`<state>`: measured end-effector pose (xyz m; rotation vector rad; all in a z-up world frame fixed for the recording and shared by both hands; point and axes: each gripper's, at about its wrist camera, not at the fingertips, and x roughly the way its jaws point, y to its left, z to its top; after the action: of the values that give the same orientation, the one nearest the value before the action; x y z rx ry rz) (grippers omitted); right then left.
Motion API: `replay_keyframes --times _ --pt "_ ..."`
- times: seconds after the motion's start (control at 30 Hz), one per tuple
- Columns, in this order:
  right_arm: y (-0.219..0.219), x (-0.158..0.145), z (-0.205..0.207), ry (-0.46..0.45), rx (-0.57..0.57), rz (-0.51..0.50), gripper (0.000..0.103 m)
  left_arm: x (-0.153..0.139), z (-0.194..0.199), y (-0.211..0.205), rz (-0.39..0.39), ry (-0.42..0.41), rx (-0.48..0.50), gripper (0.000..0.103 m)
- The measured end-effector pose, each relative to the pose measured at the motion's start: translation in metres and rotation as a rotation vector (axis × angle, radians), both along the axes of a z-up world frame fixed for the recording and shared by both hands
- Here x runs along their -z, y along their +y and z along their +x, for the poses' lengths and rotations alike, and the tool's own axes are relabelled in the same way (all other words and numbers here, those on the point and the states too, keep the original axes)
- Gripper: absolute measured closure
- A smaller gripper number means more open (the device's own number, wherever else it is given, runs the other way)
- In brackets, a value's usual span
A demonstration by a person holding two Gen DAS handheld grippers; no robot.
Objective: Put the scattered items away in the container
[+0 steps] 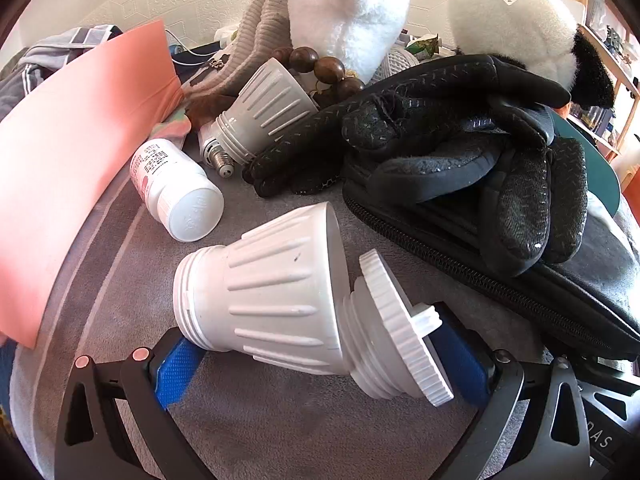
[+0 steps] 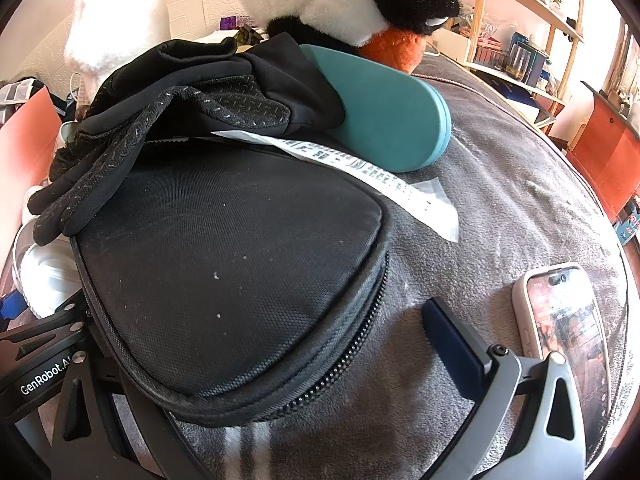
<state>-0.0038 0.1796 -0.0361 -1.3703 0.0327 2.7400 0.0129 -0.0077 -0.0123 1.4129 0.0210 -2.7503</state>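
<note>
Grey blanket (image 2: 500, 208), zipped black case (image 2: 224, 264)

A grey plush blanket-covered bed (image 2: 500, 184) carries a black zippered fabric case (image 2: 224, 280), with a pink-cased smartphone (image 2: 560, 320) at four o'clock.

Black left gripper (image 1: 320, 354), blue pads (image 1: 176, 368), right gripper (image 2: 256, 360) marked GenRobot.AI

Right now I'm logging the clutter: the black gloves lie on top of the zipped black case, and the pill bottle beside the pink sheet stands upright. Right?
Not quite. The black gloves do lie on the zipped black case, but the pill bottle beside the pink sheet lies on its side, cap toward the camera, as the left wrist view shows.
</note>
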Motion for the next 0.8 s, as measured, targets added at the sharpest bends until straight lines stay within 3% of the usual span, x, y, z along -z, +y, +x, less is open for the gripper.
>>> replay_keyframes --times 0.8 --pt "0.0004 -0.0003 -0.0003 0.003 -0.001 0.002 0.0 0.0029 0.0029 0.002 -0.002 0.001 0.004 0.0"
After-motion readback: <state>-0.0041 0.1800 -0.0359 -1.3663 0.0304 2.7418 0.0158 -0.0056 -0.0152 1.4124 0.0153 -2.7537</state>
